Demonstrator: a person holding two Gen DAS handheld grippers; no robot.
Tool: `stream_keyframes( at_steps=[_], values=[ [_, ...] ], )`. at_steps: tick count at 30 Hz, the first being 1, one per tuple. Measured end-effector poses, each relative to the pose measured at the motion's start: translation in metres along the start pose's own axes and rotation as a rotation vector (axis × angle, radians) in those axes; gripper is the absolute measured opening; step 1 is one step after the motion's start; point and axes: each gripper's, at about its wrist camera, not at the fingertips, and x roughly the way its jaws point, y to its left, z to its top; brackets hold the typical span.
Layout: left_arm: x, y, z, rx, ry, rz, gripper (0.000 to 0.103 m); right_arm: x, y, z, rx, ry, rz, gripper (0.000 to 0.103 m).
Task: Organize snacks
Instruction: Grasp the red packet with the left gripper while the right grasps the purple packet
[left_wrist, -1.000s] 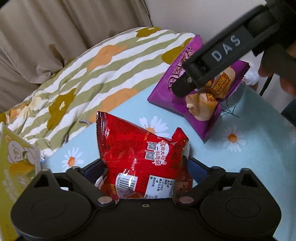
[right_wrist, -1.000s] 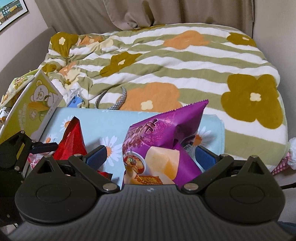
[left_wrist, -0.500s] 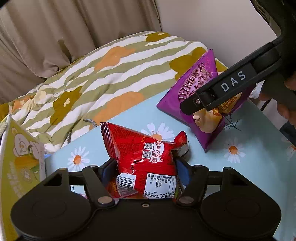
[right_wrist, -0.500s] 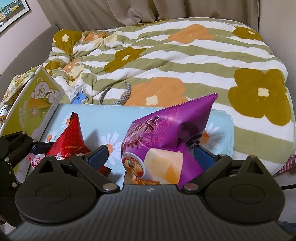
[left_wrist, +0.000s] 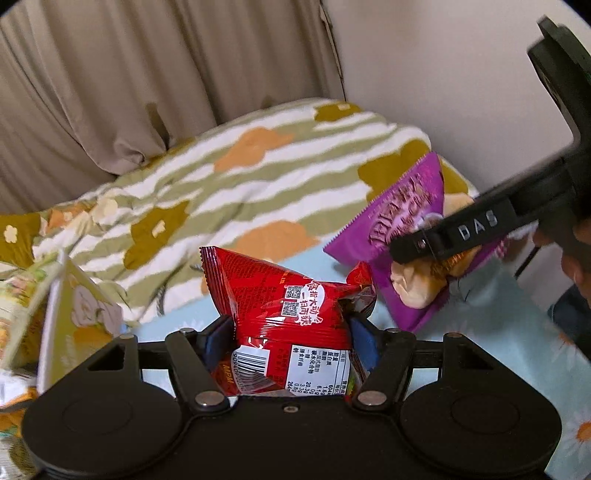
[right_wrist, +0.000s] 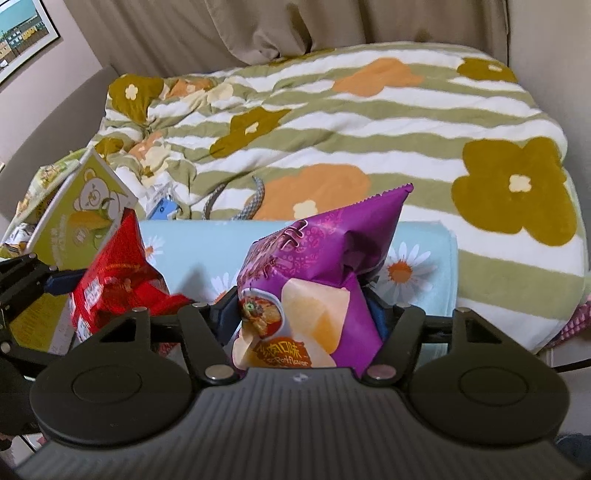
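With both grippers clamped, left gripper (left_wrist: 291, 334) on the red bag (left_wrist: 284, 314), right gripper (right_wrist: 301, 317) just closing on the purple bag (right_wrist: 317, 280), above the daisy-print table (right_wrist: 417, 243), slick film risks slipping out.

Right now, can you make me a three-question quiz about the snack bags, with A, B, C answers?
1. Where is the red bag?
A. on the quilt
B. between the left tongs
C. inside the bear box

2. What colour is the bag in the right tongs?
A. purple
B. blue
C. silver

3. How are the right tongs?
A. wide open, empty
B. out of sight
C. closed on a bag

Answers: 1 B, its sides are squeezed by the blue pads. 2 A, the purple bag sits there. 3 C, they just closed; the pads dent it.
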Motion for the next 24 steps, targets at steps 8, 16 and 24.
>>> stream_keyframes(
  at_steps=[8,16,24],
  values=[
    [-0.058,0.02,0.014,-0.063,-0.1,0.036,0.071,-0.049,0.028,0.012,-0.032,-0.097,-0.012,0.081],
    [-0.123,0.067,0.008,-0.166,-0.193,0.123,0.071,-0.09,0.078,0.025,-0.076,-0.188,0.044,0.081],
    [-0.171,0.142,-0.022,-0.239,-0.241,0.218,0.071,-0.107,0.169,0.029,-0.126,-0.251,0.118,0.081]
  ],
)
